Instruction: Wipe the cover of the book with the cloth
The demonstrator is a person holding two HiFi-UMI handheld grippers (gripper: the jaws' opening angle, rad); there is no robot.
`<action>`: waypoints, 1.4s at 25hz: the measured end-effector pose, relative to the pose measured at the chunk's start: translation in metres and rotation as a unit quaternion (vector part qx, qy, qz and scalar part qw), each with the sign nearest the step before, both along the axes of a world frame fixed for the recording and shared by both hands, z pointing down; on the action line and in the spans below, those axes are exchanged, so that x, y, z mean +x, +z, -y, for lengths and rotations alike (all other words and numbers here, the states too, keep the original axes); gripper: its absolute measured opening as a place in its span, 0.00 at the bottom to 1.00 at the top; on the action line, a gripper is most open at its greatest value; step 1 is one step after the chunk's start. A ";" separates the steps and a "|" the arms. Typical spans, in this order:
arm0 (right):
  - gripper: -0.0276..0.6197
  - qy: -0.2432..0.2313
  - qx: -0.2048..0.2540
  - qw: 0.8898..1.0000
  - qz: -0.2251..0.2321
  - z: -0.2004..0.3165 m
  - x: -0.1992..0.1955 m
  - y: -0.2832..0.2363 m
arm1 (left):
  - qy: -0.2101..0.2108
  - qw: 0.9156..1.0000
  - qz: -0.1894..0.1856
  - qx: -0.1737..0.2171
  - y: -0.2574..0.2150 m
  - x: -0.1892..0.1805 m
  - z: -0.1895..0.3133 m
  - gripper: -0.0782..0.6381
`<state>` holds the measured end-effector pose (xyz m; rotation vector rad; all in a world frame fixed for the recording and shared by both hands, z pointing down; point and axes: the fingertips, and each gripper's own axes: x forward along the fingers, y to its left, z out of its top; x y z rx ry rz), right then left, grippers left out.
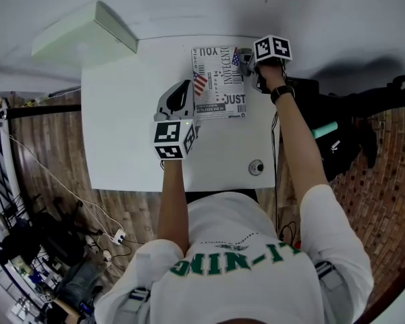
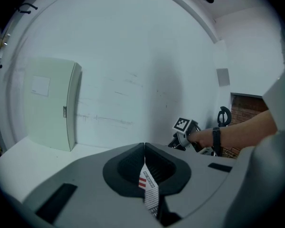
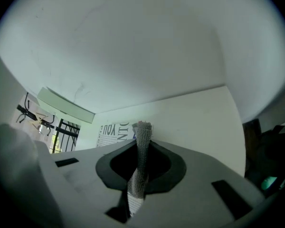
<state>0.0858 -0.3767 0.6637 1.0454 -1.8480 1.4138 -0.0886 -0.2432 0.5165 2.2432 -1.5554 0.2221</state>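
A book (image 1: 219, 83) with a black-and-white printed cover and small flags lies at the far middle of the white table (image 1: 121, 120). My left gripper (image 1: 187, 92) is at the book's left edge, shut on it; in the left gripper view a thin printed strip of the book (image 2: 150, 190) with red stripes sits between the closed jaws of the left gripper (image 2: 145, 150). My right gripper (image 1: 247, 59) is at the book's far right corner, shut on a grey woven cloth (image 3: 142, 151). In the right gripper view part of the book (image 3: 115, 133) shows behind the cloth.
A pale green box (image 1: 88, 31) stands at the table's far left corner against the white wall, also in the left gripper view as a box (image 2: 50, 103). A small round knob (image 1: 256, 167) lies near the front right edge. Dark gear (image 1: 337, 130) stands right of the table; cables (image 1: 61, 181) trail on the floor at left.
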 end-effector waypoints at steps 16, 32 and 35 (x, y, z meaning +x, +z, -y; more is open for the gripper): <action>0.09 -0.114 -0.050 0.989 0.081 -0.052 -0.170 0.002 | -0.035 0.999 0.013 -0.006 -0.004 -0.035 -0.019 0.13; 0.09 -0.010 -0.032 0.999 0.043 -0.032 -0.013 -0.002 | -0.006 1.000 0.000 0.006 -0.013 -0.001 -0.015 0.13; 0.09 -0.032 -0.022 0.999 0.005 -0.029 -0.014 -0.001 | -0.009 1.000 0.003 0.006 -0.013 -0.004 -0.018 0.13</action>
